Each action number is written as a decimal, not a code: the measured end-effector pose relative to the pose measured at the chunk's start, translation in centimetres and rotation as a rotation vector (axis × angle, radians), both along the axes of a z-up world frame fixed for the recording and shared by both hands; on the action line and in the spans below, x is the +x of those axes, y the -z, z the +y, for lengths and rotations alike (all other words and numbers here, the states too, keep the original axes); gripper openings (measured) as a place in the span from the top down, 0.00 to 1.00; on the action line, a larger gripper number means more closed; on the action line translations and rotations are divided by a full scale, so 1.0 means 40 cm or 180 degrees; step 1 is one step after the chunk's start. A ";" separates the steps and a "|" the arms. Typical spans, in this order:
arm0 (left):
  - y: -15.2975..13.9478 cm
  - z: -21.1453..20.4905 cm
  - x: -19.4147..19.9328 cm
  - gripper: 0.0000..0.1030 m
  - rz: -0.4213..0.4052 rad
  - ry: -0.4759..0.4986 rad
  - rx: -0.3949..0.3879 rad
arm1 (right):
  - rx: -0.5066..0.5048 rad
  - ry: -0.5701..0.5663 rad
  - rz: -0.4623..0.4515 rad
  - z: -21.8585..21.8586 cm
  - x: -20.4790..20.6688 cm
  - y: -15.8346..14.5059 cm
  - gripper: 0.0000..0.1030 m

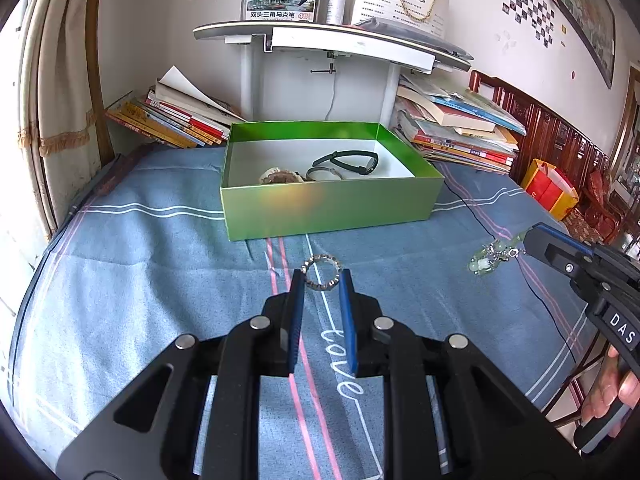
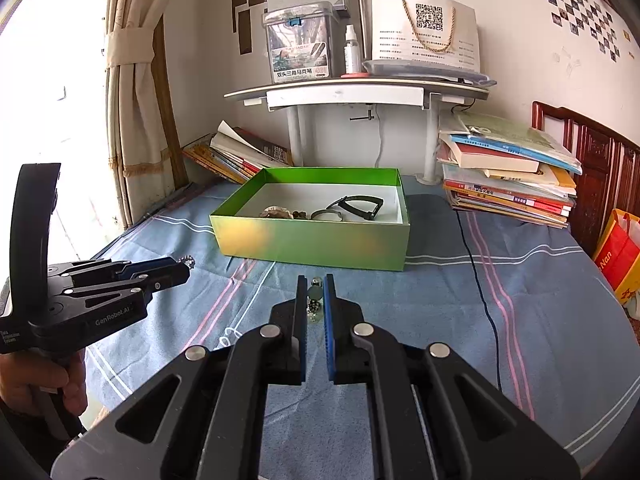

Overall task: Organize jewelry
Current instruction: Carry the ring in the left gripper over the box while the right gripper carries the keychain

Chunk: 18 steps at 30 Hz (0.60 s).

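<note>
Two tongs loaded: left tongs point(image 1: 322, 278) clenched on silver bead bracelet point(image 1: 321, 277); right tongs point(image 2: 316, 286) clenched on green charm bracelet point(image 1: 493, 258); green box point(image 1: 332, 208) at 12 o'clock on bed point(image 1: 160, 264); advice: clear near wall, release low inside, beside black watch point(image 1: 352, 162).

A bed point(image 1: 160, 264) spread with a blue striped sheet point(image 2: 440, 300) carries an open green box point(image 1: 332, 204) near its far end. Stacks of books lie at the back, one pile point(image 1: 176, 120) to the left and a taller pile point(image 2: 508, 176) to the right. A thin black cable point(image 2: 480, 280) trails across the sheet beside the box.
</note>
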<state>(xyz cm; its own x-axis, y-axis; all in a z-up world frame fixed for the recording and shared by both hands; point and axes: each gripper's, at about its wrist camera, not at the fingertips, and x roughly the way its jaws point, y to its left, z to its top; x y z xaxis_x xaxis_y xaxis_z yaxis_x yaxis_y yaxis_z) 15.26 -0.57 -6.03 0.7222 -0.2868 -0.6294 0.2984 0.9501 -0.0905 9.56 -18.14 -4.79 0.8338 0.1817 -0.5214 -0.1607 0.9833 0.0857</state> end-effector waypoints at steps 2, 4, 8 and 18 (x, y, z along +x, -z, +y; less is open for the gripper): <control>0.000 -0.002 0.003 0.83 0.0001 -0.0005 0.0011 | 0.0011 0.0002 -0.0001 -0.003 0.003 0.000 0.93; -0.002 -0.005 0.008 0.83 -0.0002 0.0000 0.0019 | 0.0022 0.0000 -0.0011 -0.006 0.009 -0.004 0.93; -0.027 -0.012 0.033 0.83 -0.0033 0.0038 0.0018 | 0.0020 -0.0004 -0.0089 -0.011 0.037 -0.031 0.93; -0.147 -0.054 0.266 0.83 -0.0204 0.0032 0.0075 | 0.0034 0.0041 -0.0246 -0.030 0.279 -0.117 0.93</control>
<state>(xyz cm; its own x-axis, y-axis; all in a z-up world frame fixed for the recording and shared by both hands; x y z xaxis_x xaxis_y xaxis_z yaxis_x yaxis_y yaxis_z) 25.89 -2.72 -0.14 0.7585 -0.2800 -0.5885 0.3124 0.9487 -0.0487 20.73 -19.34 -0.12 0.8738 0.1758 -0.4533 -0.1544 0.9844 0.0841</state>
